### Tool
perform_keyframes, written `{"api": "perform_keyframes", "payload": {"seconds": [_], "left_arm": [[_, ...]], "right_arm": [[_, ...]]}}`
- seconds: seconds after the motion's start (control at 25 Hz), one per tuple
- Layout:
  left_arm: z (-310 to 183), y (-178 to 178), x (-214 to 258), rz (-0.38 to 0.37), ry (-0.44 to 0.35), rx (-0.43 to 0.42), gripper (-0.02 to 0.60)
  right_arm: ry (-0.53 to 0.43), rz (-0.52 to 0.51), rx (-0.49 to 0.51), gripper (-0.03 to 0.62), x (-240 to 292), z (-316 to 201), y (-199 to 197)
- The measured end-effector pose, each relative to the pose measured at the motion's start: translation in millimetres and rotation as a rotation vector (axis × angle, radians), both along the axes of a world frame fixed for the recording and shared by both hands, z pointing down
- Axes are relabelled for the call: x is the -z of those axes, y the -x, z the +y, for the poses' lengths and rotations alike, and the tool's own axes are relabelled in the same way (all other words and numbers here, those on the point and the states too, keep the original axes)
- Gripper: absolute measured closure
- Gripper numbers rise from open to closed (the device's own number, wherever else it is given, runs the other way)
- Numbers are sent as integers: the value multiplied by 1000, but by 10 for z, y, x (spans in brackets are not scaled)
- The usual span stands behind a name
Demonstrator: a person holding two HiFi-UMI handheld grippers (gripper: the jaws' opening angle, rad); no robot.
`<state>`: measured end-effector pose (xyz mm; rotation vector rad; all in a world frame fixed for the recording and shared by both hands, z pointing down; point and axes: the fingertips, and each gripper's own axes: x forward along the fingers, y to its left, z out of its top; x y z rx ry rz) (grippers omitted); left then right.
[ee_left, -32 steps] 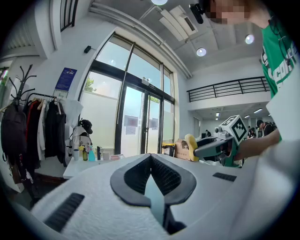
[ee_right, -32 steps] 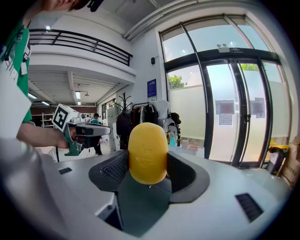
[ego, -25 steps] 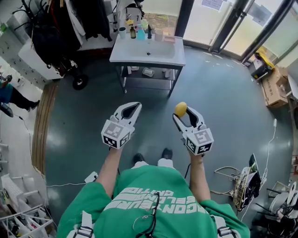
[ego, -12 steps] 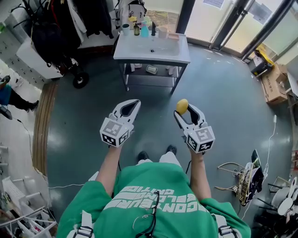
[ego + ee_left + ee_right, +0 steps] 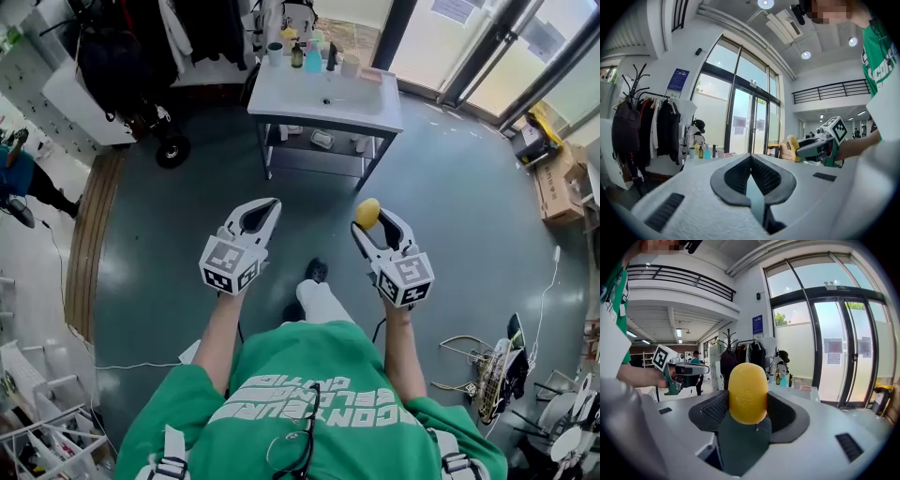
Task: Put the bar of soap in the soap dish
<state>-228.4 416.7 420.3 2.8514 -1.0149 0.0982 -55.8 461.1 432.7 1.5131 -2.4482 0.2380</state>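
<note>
A yellow oval bar of soap [image 5: 367, 213] [image 5: 747, 392] is pinched at the tips of my right gripper [image 5: 371, 219] [image 5: 748, 401], which is shut on it in mid-air above the floor. My left gripper [image 5: 263, 208] [image 5: 751, 158] is level with it on the left, jaws together with nothing between them. Ahead stands a white sink table [image 5: 281, 99] [image 5: 808, 392] with bottles and cups [image 5: 312, 58] along its back. A small pink dish-like item [image 5: 372, 74] [image 5: 805, 388] sits at its back right corner. Both grippers are well short of the table.
A rack of dark coats [image 5: 112, 56] stands at the far left beside the sink, and glass doors [image 5: 487, 47] run along the far right. A cardboard box [image 5: 558, 183] and cables with clutter [image 5: 492, 370] lie on the floor at right. A person [image 5: 19, 183] stands at the left edge.
The person has stepped forward, one shoe now ahead of the other. The sink table has shifted right in view. Both grippers keep the same pose, with the soap still held.
</note>
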Motion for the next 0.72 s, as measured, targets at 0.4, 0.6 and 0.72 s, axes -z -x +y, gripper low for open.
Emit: {"api": "perform_keyframes", "payload": {"seconds": [0.4,0.6,0.72], "left_arm": [[-384,364,-116,-23,2,61,574],[-801,490,-120,-36,0,65,574],[-1104,504,-154,-44,0,54,574]], "right_arm": [[9,-4,73,345,-101,-499,337],[16,-13,70,345,-156,-925,421],[20,-20,61,345,-196,-1209,435]]}}
